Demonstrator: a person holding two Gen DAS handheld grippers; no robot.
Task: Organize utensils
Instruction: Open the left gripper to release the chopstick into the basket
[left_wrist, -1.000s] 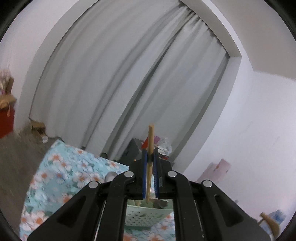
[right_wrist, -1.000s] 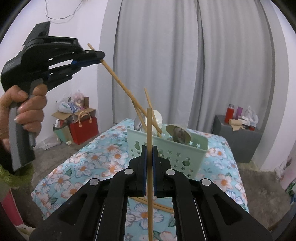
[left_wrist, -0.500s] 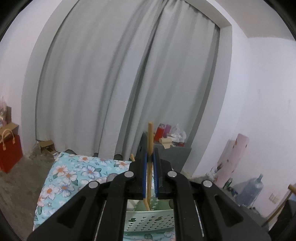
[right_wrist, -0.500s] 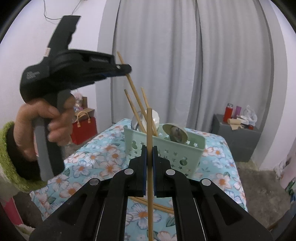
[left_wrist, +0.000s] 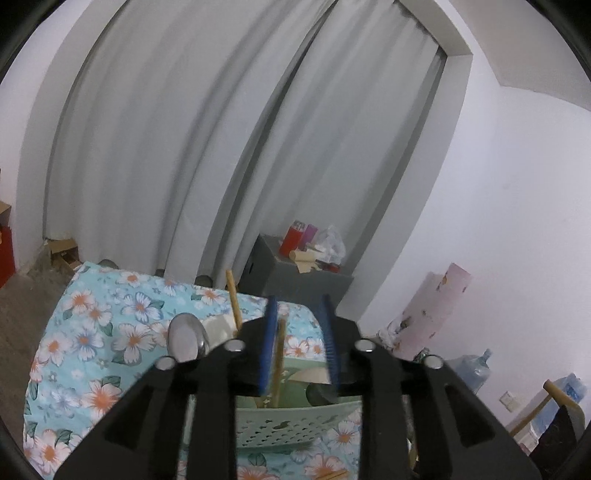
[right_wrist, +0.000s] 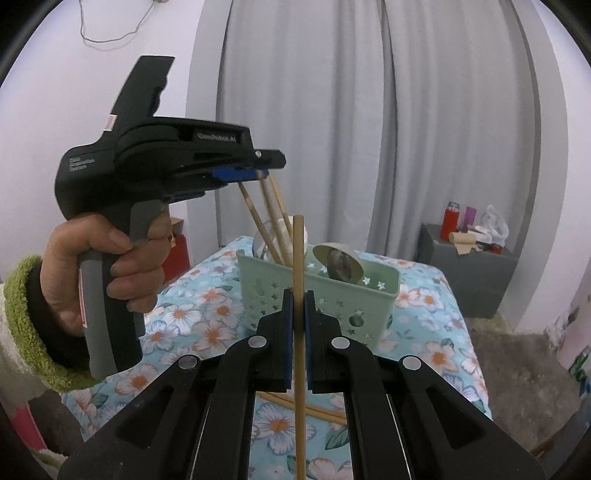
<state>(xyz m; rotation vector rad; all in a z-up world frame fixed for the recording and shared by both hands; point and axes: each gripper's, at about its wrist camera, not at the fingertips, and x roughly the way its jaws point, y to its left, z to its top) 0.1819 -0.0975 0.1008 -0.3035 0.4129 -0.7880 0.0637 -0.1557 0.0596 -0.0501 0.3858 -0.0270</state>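
Observation:
A mint-green perforated basket (right_wrist: 373, 295) stands on the floral table and holds several wooden chopsticks (right_wrist: 271, 218), a metal spoon and a ladle (right_wrist: 341, 264). My left gripper (left_wrist: 299, 343) is open just above the basket (left_wrist: 295, 424); a chopstick (left_wrist: 277, 365) stands loose between its blue pads, with its lower end in the basket. In the right wrist view the left gripper (right_wrist: 258, 171) hovers over the chopstick tops. My right gripper (right_wrist: 298, 325) is shut on one upright chopstick (right_wrist: 298, 258) in front of the basket.
Two loose chopsticks (right_wrist: 317, 408) lie on the floral tablecloth (right_wrist: 207, 325) below my right gripper. A metal spoon bowl (left_wrist: 184, 339) sticks up at the basket's left. A dark cabinet (right_wrist: 469, 273) with bottles stands behind the table by the grey curtain.
My left gripper has come down over the basket and opened, letting go of its chopstick, which now stands in the basket. My right gripper has stayed still, holding its chopstick.

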